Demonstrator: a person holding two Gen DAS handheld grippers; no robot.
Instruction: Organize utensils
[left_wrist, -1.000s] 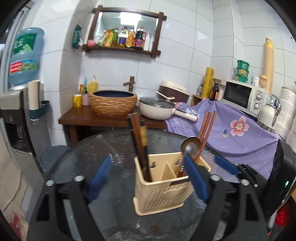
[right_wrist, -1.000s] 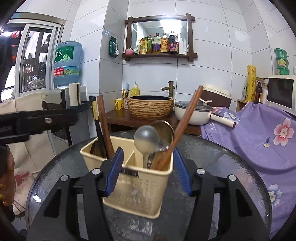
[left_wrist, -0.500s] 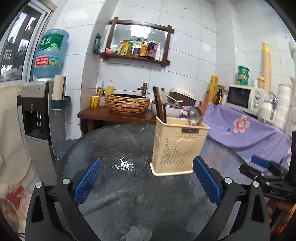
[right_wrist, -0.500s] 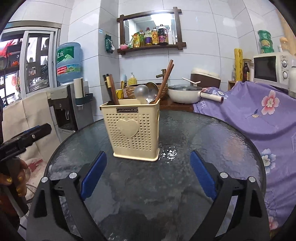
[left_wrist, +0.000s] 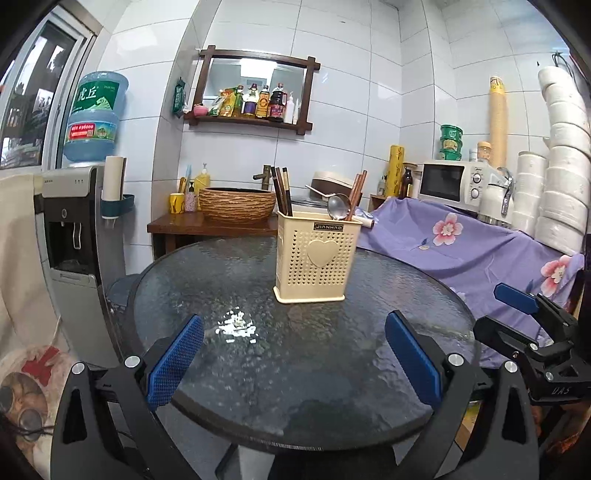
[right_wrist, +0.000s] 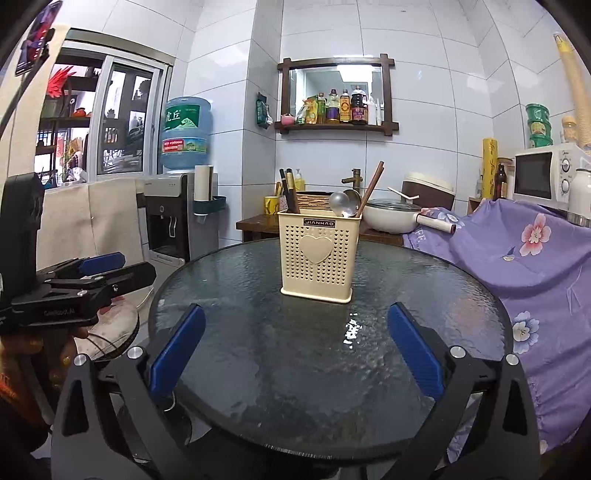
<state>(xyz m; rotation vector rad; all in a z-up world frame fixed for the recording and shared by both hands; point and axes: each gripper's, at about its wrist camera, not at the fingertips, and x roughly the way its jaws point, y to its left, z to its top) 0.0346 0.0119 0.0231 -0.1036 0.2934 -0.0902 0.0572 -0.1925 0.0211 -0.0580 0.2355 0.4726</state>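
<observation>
— Holding anything in those tongs?

— No. My left gripper (left_wrist: 293, 356) and right gripper (right_wrist: 295, 349) both stand wide apart and empty, back at the near edge of the glass table (right_wrist: 461, 291).

— Where's the holder?

— The cream utensil holder (right_wrist: 317, 254) stands upright mid-table, dark chopsticks (right_wrist: 290, 192) on one side, ladles (right_wrist: 343, 203) and brown chopsticks (right_wrist: 371, 186) on the other. I judge the sorting finished; next I'd only withdraw.

Both wrist cameras look level across the round table (left_wrist: 258, 369) toward the tiled wall. They share the utensil holder (left_wrist: 317, 256), seen from near the table's front edge.
</observation>
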